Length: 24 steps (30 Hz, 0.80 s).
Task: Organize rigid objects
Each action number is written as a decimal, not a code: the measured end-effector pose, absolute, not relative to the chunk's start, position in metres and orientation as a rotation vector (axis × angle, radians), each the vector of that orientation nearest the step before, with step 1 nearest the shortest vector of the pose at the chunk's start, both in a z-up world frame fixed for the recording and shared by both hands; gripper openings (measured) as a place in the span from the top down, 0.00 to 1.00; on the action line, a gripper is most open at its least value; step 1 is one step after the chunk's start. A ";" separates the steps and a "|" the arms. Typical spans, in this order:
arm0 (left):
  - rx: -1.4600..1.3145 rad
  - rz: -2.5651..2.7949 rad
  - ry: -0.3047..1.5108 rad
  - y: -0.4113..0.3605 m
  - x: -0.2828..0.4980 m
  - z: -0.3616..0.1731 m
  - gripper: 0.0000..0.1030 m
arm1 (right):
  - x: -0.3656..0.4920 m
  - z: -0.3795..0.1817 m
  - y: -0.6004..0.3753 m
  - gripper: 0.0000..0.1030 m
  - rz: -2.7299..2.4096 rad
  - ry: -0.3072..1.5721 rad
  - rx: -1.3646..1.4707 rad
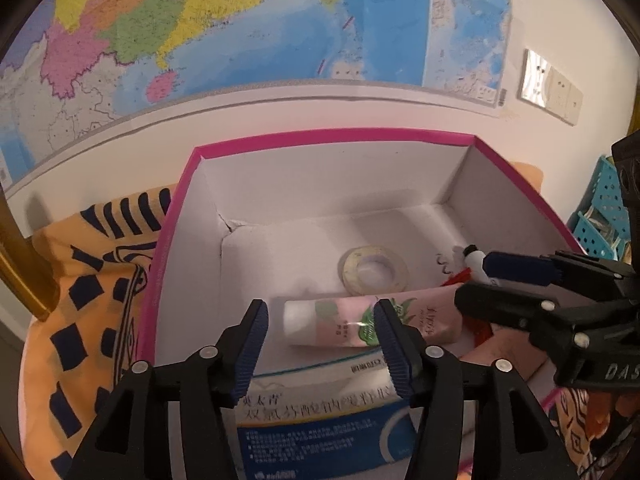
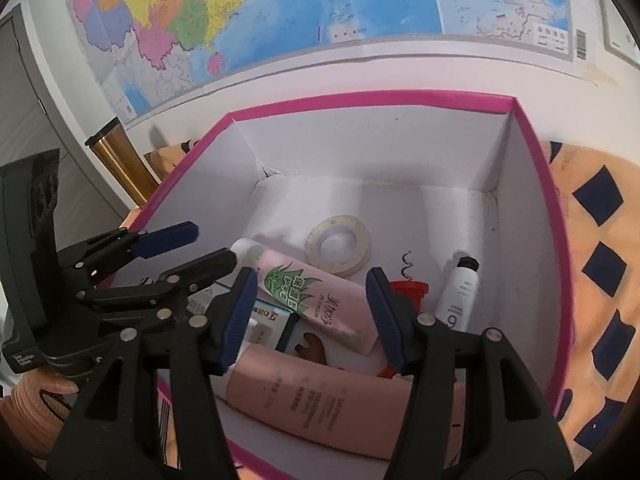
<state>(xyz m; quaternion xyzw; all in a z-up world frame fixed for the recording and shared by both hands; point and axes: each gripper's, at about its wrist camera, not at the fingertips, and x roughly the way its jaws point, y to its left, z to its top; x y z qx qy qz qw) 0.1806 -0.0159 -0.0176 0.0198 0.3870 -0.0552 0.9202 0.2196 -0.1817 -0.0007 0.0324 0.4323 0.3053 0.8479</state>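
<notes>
Pink-rimmed white cardboard box [image 2: 400,148] held a pink aloe tube [image 2: 316,300], tape roll [image 2: 338,246] and a small white bottle [image 2: 458,296]. Placing step judged finished: left hand-held gripper [image 1: 322,340] and right hand-held gripper [image 2: 310,316] both stood part-open, empty. Next move called for withdrawing and fetching another item.

Colourful map [image 1: 256,28] on white wall [image 1: 560,12]; wall socket [image 1: 550,87] right.

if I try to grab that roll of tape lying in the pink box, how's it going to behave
The tape roll lies flat on the floor of the pink box, so it probably won't roll until tipped on edge. It looks like a rigid ring, likely stiff and light. Lying low, it may slide away from the fingers; gripping across its rim seems safest.
</notes>
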 end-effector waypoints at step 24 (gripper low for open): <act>0.014 0.008 0.601 -0.021 0.043 -0.013 0.00 | 0.065 0.000 -0.209 0.01 0.494 0.628 -0.047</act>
